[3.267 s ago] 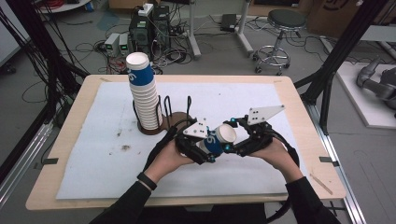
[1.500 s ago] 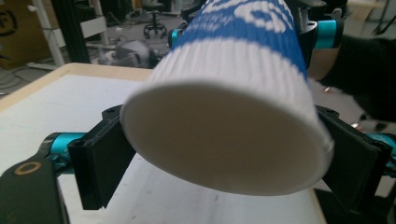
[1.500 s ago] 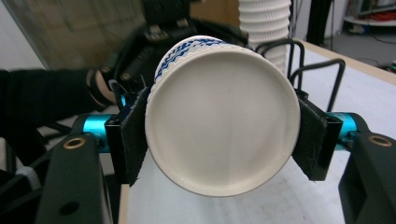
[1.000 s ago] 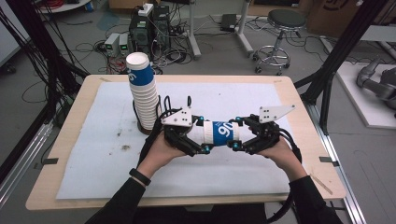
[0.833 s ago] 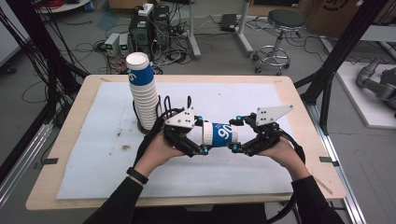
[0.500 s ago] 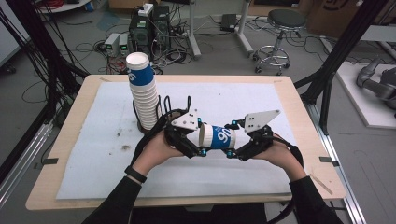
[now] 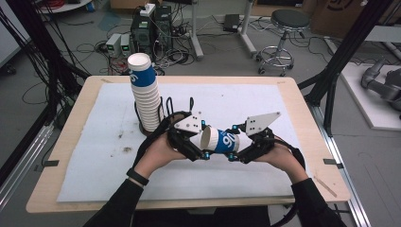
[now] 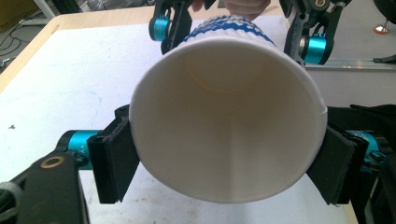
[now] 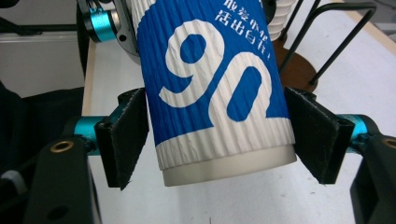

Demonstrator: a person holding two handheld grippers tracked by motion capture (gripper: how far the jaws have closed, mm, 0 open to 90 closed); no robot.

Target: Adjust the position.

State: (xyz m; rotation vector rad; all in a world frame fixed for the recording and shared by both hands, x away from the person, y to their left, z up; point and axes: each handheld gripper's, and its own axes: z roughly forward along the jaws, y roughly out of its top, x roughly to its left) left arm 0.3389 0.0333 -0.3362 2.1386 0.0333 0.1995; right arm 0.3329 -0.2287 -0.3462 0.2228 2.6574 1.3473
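A blue-and-white ribbed paper cup [image 7: 220,141] marked "90" lies nearly level above the white mat, held between both grippers. My left gripper [image 7: 196,144] is shut on its open rim. In the left gripper view the cup's mouth [image 8: 229,116] faces me, with both pads [image 8: 116,163] pressing on the rim. My right gripper [image 7: 239,149] grips the base end. In the right gripper view the pads [image 9: 126,140] sit against the sides of the cup [image 9: 210,84]. Both grippers' jaws have just been closing with the cup between them.
A tall stack of matching cups [image 7: 144,94] stands in a black wire holder left of my hands. A few dark specks [image 7: 125,149] mark the white mat [image 7: 265,101]. The wooden table's edge [image 7: 189,204] runs in front; cables, computers and a stool lie beyond.
The right gripper's jaws have narrowed onto the cup's base end. The right hand has shifted slightly left and its grey plate has tilted. The left hand has hardly moved.
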